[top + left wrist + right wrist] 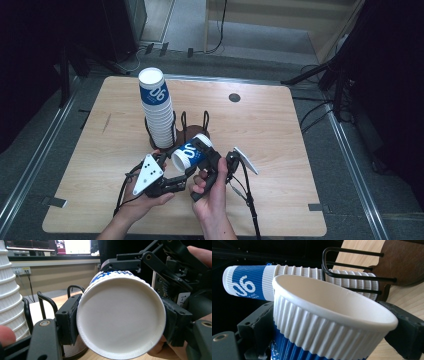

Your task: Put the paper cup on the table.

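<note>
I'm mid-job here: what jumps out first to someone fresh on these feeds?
The blue-and-white paper cup lying sideways near the table's front middle, gripped between the left gripper and right gripper. Just behind it, a tall stack of cups stands upside down in a wire rack.

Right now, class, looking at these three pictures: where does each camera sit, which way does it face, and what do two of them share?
High view: above the near edge, facing forward and down on the light wooden table; both hands and forearms show.
Left gripper view: on the left gripper, facing the white base of the blue-and-white ribbed paper cup.
Right gripper view: on the right gripper, facing that cup's open rim.
Shared: the tall cup stack in its black wire holder.
</note>
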The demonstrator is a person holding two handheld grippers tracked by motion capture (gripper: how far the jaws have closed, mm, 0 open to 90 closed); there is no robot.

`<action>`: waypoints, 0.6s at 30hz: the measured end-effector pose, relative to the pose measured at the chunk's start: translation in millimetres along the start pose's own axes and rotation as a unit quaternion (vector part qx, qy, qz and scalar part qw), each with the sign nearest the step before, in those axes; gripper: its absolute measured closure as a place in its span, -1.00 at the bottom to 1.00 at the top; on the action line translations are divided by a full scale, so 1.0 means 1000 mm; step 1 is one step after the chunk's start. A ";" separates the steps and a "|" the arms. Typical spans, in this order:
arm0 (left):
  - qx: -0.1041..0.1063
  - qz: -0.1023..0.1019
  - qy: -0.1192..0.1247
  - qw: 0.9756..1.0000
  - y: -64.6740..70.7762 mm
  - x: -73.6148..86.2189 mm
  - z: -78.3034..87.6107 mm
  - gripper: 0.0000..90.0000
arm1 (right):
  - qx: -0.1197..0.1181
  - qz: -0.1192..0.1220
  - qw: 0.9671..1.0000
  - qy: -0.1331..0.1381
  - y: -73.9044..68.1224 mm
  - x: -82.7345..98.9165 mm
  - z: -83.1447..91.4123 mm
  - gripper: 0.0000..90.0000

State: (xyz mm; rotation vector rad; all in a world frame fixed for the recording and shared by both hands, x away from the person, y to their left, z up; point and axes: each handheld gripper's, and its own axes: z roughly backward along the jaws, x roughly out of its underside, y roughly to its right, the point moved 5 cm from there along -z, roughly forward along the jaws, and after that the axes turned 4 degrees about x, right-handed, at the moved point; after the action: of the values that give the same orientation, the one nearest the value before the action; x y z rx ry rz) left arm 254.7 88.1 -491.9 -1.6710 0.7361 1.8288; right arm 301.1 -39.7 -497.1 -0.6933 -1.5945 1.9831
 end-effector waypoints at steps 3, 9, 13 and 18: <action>0.000 0.000 -0.003 1.000 0.000 0.001 0.000 -0.36 | -0.002 -0.006 1.000 0.000 0.003 0.000 0.000 -0.82; 0.001 -0.004 -0.006 1.000 0.001 0.002 -0.001 -0.36 | -0.006 -0.014 1.000 0.001 0.005 0.000 0.000 -0.80; 0.001 -0.003 -0.008 1.000 -0.001 0.003 -0.001 -0.37 | -0.014 -0.025 1.000 0.000 0.004 0.002 0.000 -0.67; 0.004 -0.014 0.002 1.000 -0.001 0.002 0.001 -0.38 | -0.020 -0.026 0.999 -0.004 0.002 0.003 0.002 -0.64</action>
State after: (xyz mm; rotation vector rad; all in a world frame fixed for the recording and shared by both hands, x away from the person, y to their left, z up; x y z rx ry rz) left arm 254.8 89.7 -493.9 -1.6707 0.7171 1.8013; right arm 297.6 -39.4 -498.7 -0.6526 -1.6459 1.9239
